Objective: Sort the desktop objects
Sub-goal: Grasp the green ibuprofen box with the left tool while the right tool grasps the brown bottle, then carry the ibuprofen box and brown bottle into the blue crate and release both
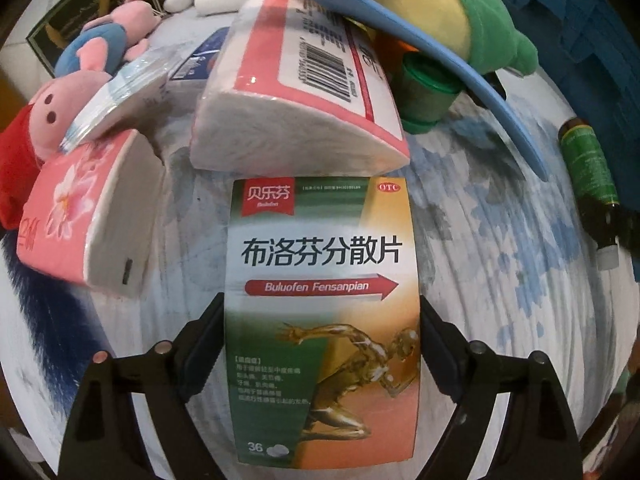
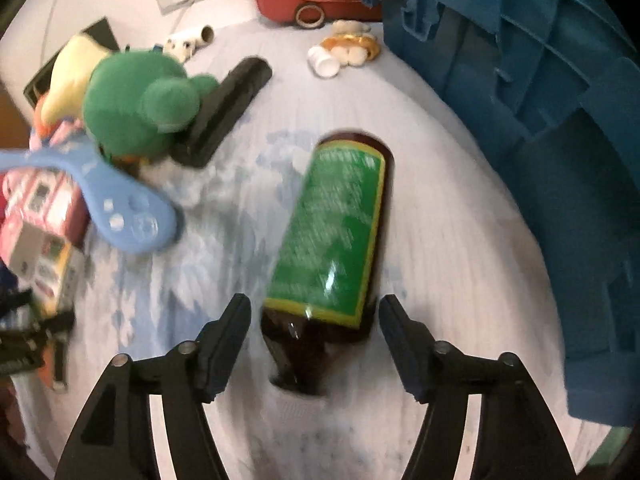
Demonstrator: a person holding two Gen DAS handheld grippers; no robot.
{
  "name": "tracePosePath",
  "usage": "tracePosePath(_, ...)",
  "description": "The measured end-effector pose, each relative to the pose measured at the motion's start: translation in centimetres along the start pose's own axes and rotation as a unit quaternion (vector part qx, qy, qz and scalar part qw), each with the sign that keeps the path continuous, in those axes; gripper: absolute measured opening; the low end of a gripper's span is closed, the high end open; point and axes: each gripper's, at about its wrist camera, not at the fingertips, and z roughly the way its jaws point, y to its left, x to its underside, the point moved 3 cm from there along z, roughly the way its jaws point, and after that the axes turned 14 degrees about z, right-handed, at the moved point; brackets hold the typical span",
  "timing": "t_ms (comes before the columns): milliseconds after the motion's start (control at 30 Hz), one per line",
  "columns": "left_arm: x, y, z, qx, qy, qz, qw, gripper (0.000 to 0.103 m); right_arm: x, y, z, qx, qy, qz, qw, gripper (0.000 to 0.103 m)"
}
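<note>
Clamped between the two black fingers of the left gripper (image 1: 322,344) is a medicine box (image 1: 322,316), printed side up, with a gold running figure and the words "Buluofen Fensanpian" on it. Both jaws press against the long edges of the box, which reaches forward over a white cloth with blue patches (image 1: 500,248). Just beyond the far end of the box lies a pack of tissues (image 1: 304,92) with a pink border and a barcode. To the left sits a second, pink tissue pack (image 1: 84,216) with a flower print, and a flat stack of clear-wrapped packets (image 1: 120,100) leans across its top. Pink stuffed toys (image 1: 100,44) lie behind that. At the upper right a green and yellow plush toy (image 1: 460,12) rests above a curved blue strip (image 1: 480,92), with a small green jar (image 1: 426,96) under it. A brown bottle with a green label (image 1: 590,176) lies on its side at the right edge.

From the right wrist, the same brown bottle (image 2: 332,248) lies on the cloth (image 2: 460,240) between the fingers of the right gripper (image 2: 315,312) — the jaws stand wide apart, one on each side of its neck end, touching nothing. The view is blurred. A blue crate (image 2: 540,100) fills the right side. Farther off are the green plush toy (image 2: 140,108), a black bar (image 2: 228,108) and a tipped white pill bottle (image 2: 326,62).
</note>
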Motion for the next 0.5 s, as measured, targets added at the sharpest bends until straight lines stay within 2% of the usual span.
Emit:
tracePosePath(133,-1.2,-0.4,0.3,-0.005,-0.005,-0.007,0.9999,0.088,-2.0,0.0,1.3,-0.010,0.001,0.028,1.000,0.066)
tracePosePath(167,-0.3,-0.4,0.0,-0.007,-0.010,-0.006,0.9999,0.088,-2.1,0.0,1.9,-0.008,0.006,0.033,0.999,0.064)
tracePosePath(200,1.6,-0.2,-0.7,-0.007,-0.013,-0.007,0.9999,0.087,-2.0,0.3,2.1,-0.003,0.000,0.030,1.000,0.059)
tracePosePath(267,1.7,-0.3,-0.8,-0.006,-0.010,-0.015,0.9998,0.087,-1.7,0.7,2.0,0.017,-0.004,0.010,1.000,0.052)
tracePosePath(367,1.9,-0.8,-1.4,0.000,-0.023,-0.027,0.9994,0.087,-0.8,0.9,1.2,0.016,-0.002,0.004,1.000,0.052)
tracePosePath(500,1.5,-2.8,-2.8,-0.009,-0.044,-0.013,0.9989,0.087,-1.0,1.2,0.8,0.016,-0.006,-0.007,1.000,0.052)
